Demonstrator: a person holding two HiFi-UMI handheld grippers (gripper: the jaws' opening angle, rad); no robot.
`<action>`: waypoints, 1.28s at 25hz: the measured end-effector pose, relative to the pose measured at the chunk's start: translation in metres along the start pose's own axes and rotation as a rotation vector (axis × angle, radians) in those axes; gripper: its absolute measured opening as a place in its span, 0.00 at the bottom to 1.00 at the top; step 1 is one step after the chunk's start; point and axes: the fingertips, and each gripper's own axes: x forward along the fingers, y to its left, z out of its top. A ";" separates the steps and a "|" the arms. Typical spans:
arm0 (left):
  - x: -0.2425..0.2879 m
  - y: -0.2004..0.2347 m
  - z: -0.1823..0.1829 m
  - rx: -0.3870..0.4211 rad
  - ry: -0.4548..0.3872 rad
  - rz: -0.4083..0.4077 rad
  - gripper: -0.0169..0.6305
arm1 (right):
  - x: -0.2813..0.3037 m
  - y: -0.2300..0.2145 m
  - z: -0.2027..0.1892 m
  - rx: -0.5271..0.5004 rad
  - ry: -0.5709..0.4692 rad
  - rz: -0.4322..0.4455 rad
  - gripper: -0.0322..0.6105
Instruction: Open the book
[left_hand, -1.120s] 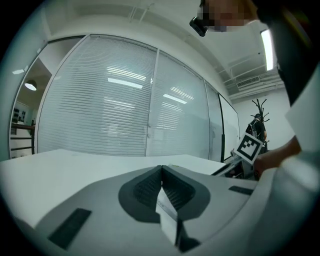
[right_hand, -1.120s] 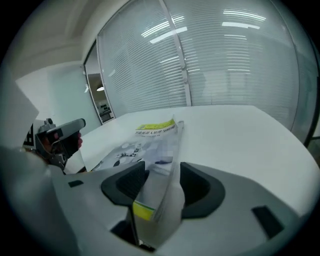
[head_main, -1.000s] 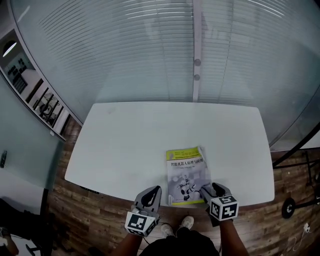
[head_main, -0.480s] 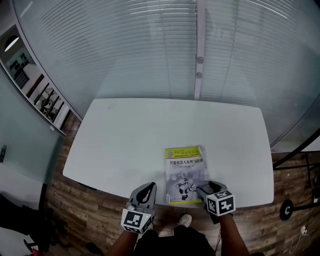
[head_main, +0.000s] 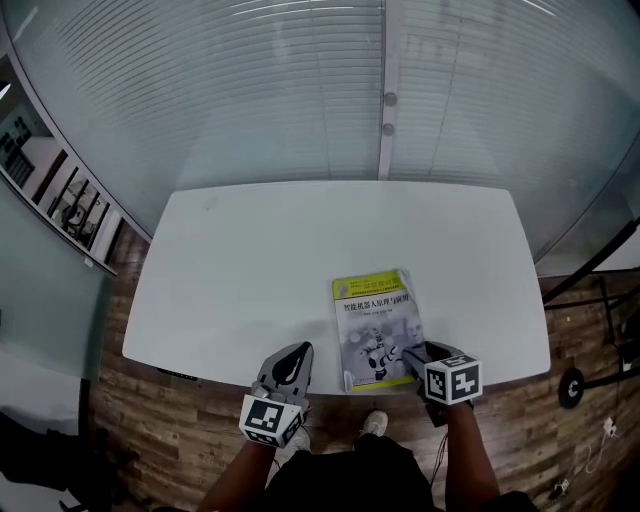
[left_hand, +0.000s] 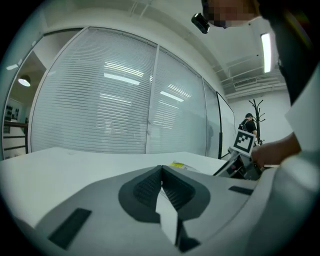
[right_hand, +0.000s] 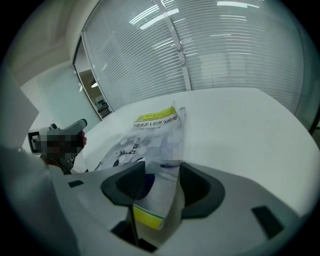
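A closed book (head_main: 375, 325) with a yellow-topped cover lies flat near the front edge of the white table (head_main: 260, 270). My right gripper (head_main: 415, 355) is at its near right corner. In the right gripper view that corner of the book (right_hand: 152, 132) sits between the jaws of the right gripper (right_hand: 162, 182). They stand wide and have just been closing, and the pads do not press on it. My left gripper (head_main: 290, 355) hovers at the table's front edge, left of the book. It is shut (left_hand: 161, 172) with nothing in it. A sliver of the book (left_hand: 182, 165) shows past it.
A glass wall with blinds (head_main: 320, 90) stands right behind the table. Wooden floor (head_main: 190, 430) runs under the table's front edge, where the person's shoe (head_main: 375, 425) shows. The right gripper's marker cube (left_hand: 243, 142) appears at the right of the left gripper view.
The left gripper has drifted slightly left, away from the book. The right gripper stays at the book's near right corner. The head view has shifted a little.
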 end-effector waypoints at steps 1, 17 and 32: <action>-0.001 0.005 0.002 -0.005 -0.003 0.001 0.04 | 0.000 -0.001 -0.001 0.006 -0.002 -0.009 0.40; -0.020 -0.007 -0.021 -0.003 0.068 -0.121 0.04 | -0.006 -0.015 0.003 0.158 -0.061 0.004 0.28; -0.039 -0.021 -0.034 -0.014 0.084 -0.176 0.04 | -0.027 -0.011 0.022 0.081 -0.193 -0.149 0.14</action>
